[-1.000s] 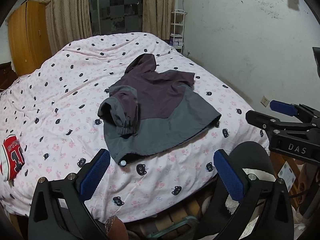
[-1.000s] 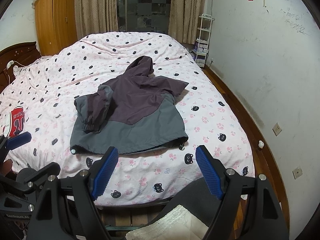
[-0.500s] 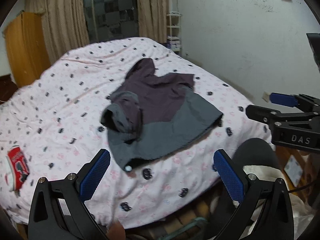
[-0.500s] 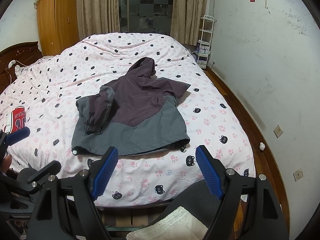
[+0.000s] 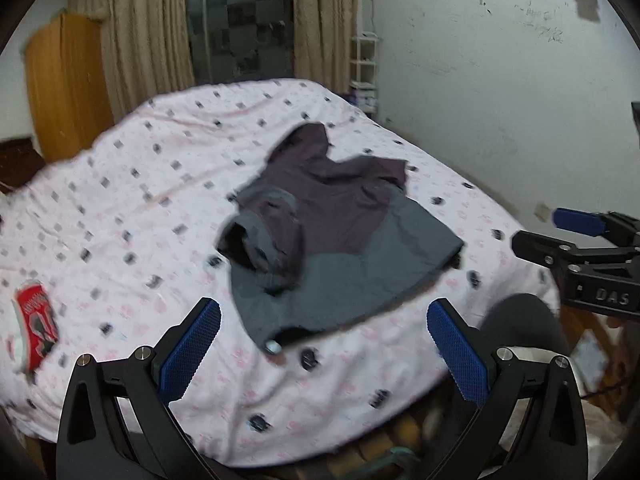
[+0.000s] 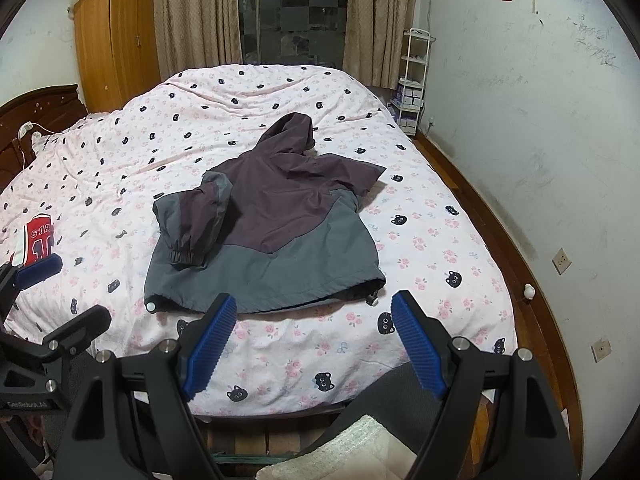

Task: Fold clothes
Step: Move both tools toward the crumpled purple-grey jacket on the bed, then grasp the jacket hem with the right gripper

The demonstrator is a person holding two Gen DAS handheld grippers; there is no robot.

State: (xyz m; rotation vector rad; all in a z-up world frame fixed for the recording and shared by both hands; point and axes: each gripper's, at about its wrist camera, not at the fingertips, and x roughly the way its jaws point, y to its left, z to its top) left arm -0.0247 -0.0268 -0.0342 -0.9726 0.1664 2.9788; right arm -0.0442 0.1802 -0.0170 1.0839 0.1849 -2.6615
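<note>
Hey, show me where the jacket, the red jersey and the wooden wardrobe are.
jacket (image 6: 288, 216): right wrist view, purple back panel.
red jersey (image 6: 39, 238): right wrist view, lettered front.
wooden wardrobe (image 6: 116, 44): right wrist view, door.

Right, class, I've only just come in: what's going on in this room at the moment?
A person holds a two-finger claw in each hand at the foot of a bed to fold clothes. A purple and grey hooded jacket lies spread on the bedcover, one sleeve already folded across it. The left claw and the right claw are both open and empty, short of the jacket's hem. A red jersey lies off to the side.
</note>
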